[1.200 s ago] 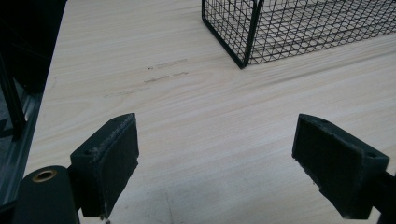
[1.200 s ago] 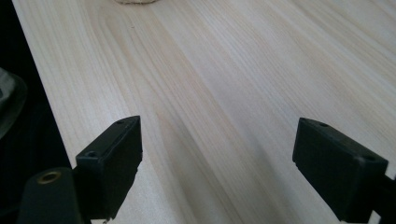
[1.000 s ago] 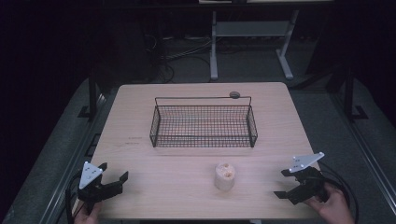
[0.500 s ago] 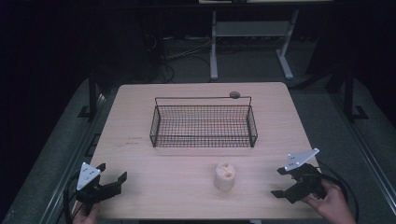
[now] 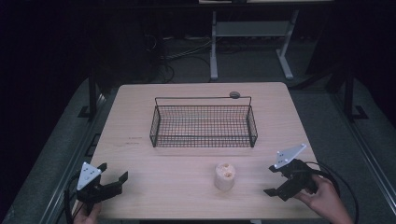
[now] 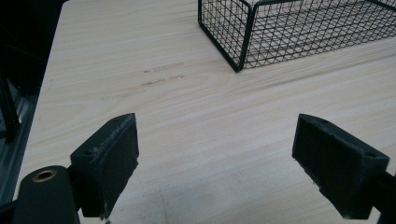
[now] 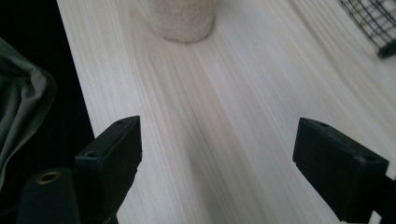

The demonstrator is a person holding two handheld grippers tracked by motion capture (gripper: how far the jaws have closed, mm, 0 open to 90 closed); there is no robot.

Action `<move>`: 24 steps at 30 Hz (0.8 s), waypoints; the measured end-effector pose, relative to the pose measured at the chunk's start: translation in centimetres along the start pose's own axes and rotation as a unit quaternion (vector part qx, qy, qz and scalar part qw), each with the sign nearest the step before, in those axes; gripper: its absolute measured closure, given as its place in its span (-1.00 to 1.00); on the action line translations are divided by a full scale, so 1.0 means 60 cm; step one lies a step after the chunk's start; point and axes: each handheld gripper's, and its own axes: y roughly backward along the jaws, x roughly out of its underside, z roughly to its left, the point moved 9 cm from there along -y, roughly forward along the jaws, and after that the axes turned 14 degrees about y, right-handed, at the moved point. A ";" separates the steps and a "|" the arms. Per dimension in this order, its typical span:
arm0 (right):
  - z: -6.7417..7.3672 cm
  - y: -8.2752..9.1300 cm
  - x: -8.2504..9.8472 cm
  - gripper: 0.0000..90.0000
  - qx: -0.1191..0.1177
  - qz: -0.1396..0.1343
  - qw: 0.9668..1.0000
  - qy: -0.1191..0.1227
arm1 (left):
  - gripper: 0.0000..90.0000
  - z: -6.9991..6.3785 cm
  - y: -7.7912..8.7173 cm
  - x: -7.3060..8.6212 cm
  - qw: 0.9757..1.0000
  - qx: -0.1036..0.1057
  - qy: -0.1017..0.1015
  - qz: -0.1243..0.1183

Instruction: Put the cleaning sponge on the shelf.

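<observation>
Nothing grabbed yet, all work ahead.
Right claw [image 5: 276, 179] gapes empty near the roll [image 5: 224, 176]; left claw [image 5: 112, 176] too, beyond the roll; basket [image 5: 203, 138] empty.

The place looks like a lab or test room set up for recording, not a home. Ahead of the left hand-held gripper [image 5: 111, 182] and the right hand-held gripper [image 5: 271, 179] lies a plain pale wooden surface [image 5: 140, 126] that stands alone in a darkened room, lit from above. Beyond its far edge, well apart from both, cables [image 5: 173, 51] lie loose on a grey floor [image 5: 252, 74], next to the white metal legs of a frame [image 5: 214, 46]. Dark posts [image 5: 92, 91] stand on the floor out to the side of the left one, and another post [image 5: 348, 88] stands out to the side of the right one.
</observation>
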 end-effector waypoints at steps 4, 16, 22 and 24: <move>0.002 -0.004 -0.022 -0.66 -0.008 0.002 1.000 0.022 | -0.69 0.001 -0.001 0.000 1.000 -0.001 0.000 0.000; 0.000 -0.017 -0.080 -0.66 -0.025 0.020 0.997 0.068 | -0.69 0.011 0.003 -0.001 1.000 -0.005 0.004 -0.001; -0.002 -0.018 -0.100 -0.66 -0.024 0.024 0.996 0.084 | -0.69 0.012 0.004 -0.005 1.000 -0.004 0.013 -0.009; -0.002 -0.017 -0.109 -0.65 -0.028 0.029 0.995 0.087 | -0.69 0.011 0.004 -0.005 1.000 -0.005 0.013 -0.009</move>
